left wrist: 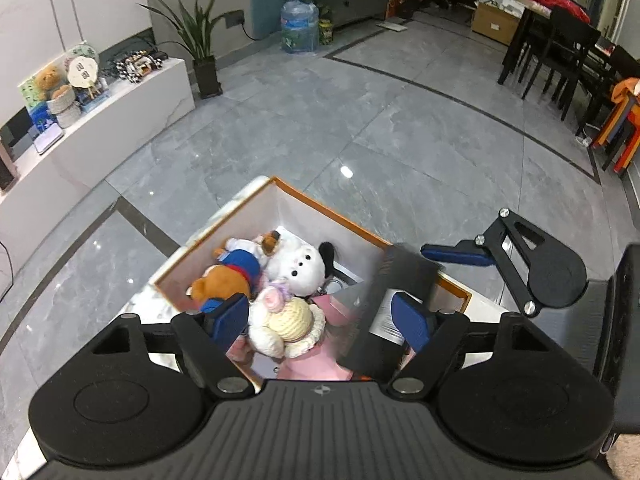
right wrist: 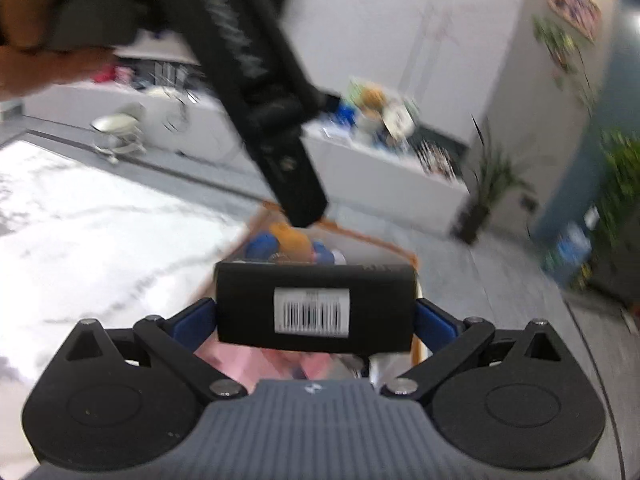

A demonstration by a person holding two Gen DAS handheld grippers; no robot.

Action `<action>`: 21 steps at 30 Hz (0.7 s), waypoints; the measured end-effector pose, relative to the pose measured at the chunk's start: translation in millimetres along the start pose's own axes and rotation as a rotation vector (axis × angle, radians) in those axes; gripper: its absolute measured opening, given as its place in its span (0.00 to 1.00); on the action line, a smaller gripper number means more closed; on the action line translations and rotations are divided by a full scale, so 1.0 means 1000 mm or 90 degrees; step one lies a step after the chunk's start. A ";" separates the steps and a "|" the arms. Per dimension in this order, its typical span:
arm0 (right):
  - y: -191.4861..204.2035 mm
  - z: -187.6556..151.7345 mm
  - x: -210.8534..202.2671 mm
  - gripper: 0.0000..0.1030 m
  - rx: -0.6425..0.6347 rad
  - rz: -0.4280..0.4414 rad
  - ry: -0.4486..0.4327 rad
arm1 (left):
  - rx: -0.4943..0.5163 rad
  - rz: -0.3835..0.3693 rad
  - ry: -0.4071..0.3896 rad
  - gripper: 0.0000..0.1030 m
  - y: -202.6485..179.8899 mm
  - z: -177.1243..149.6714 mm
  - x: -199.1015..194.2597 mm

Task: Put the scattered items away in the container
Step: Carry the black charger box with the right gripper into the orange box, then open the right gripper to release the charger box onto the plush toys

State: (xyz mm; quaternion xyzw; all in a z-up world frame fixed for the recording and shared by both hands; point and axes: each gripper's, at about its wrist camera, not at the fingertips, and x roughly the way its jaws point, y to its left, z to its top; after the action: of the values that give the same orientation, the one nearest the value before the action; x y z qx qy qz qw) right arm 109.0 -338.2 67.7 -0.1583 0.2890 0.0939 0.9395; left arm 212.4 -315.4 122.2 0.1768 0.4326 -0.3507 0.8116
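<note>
Black box (right wrist: 316,308) between right tongs (right wrist: 316,320), above toy-filled container (left wrist: 280,196)

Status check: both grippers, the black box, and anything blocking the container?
Left gripper open, empty, over the container. Right gripper shut on black box at its edge. Plush toys fill much of it.

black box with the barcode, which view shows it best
The right wrist view: the black box fills the centre, barcode facing the camera, clamped between the right gripper fingers. The left wrist view shows it blurred, edge-on.
</note>
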 end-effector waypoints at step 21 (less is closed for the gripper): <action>-0.015 0.002 0.019 1.00 0.040 0.012 0.006 | -0.019 0.006 0.024 0.90 0.010 -0.010 0.002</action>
State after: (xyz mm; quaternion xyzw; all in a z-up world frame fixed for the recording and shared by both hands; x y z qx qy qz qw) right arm 129.6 -350.3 61.6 -0.1261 0.2978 0.0931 0.9417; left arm 214.3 -303.6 115.1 0.1732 0.4524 -0.3367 0.8075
